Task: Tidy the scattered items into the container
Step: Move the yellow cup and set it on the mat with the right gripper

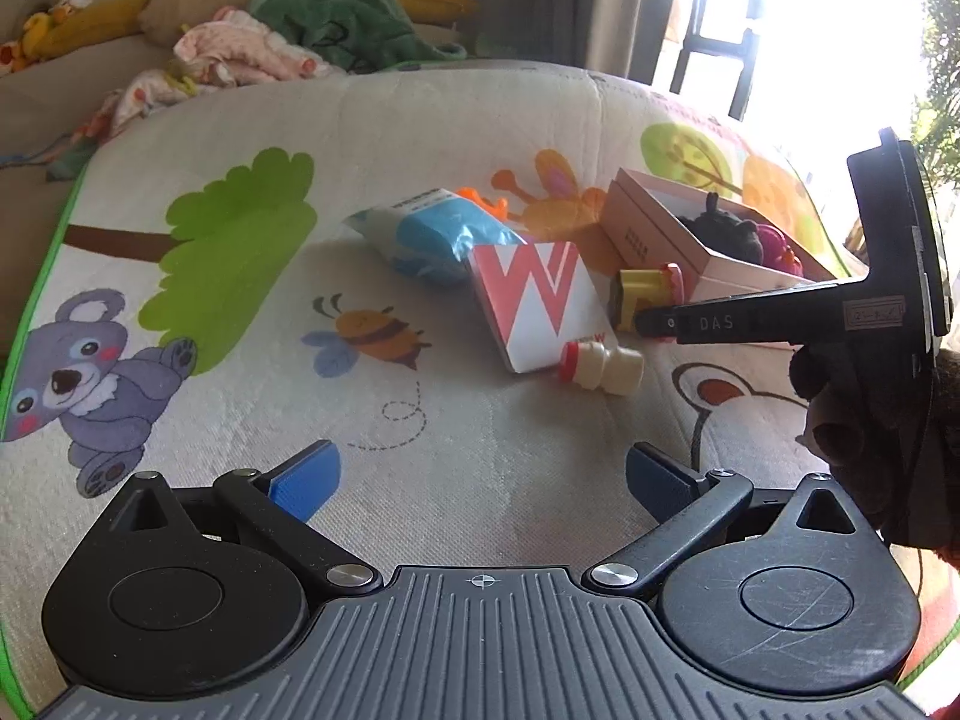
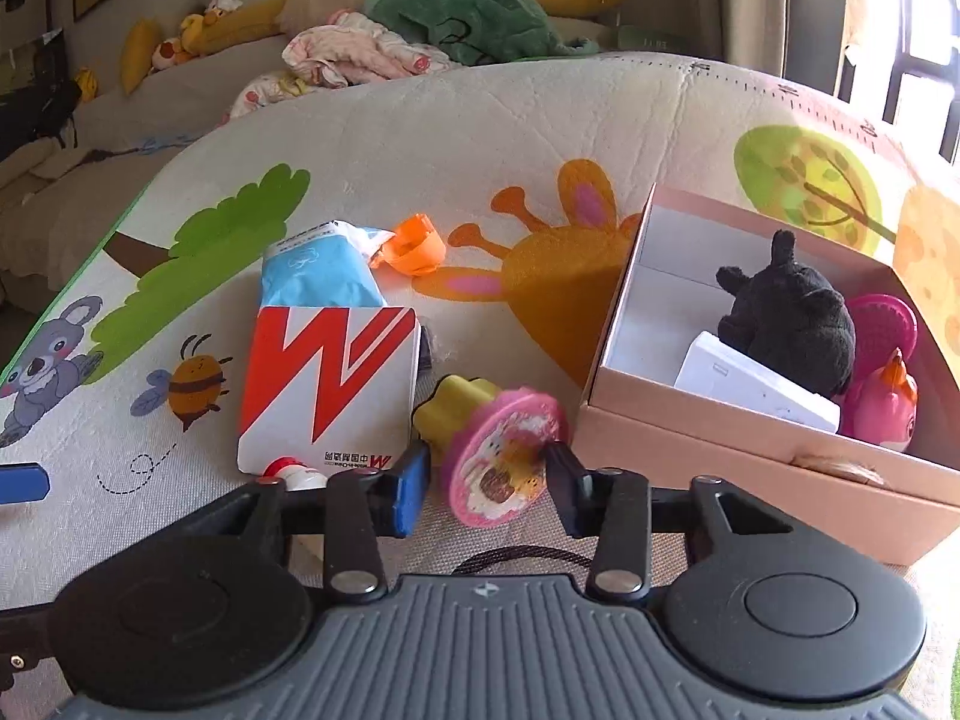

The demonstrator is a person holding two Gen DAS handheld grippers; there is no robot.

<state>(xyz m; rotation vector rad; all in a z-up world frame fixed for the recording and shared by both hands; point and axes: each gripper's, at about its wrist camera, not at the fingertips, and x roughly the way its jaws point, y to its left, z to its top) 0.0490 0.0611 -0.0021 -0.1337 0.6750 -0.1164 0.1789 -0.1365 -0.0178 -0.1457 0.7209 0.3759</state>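
A pink cardboard box point(image 2: 726, 450) point(image 1: 654, 234) sits on the play mat, holding a black plush toy point(image 2: 786, 324), a white box and pink toys. Scattered beside it lie a red-and-white packet point(image 2: 330, 384) point(image 1: 540, 300), a blue pouch point(image 2: 318, 270) point(image 1: 420, 234), an orange piece point(image 2: 414, 252) and a small red-capped bottle point(image 1: 600, 366). A yellow and pink stamp toy point(image 2: 498, 450) point(image 1: 648, 294) lies between the fingers of my right gripper point(image 2: 486, 480), which is open around it. My left gripper point(image 1: 480, 480) is open and empty above the mat.
The cartoon play mat point(image 1: 240, 276) covers the floor. Behind it a sofa holds a green towel point(image 2: 474, 12), pink clothes point(image 2: 354, 54) and yellow cushions. A bright window stands at the far right.
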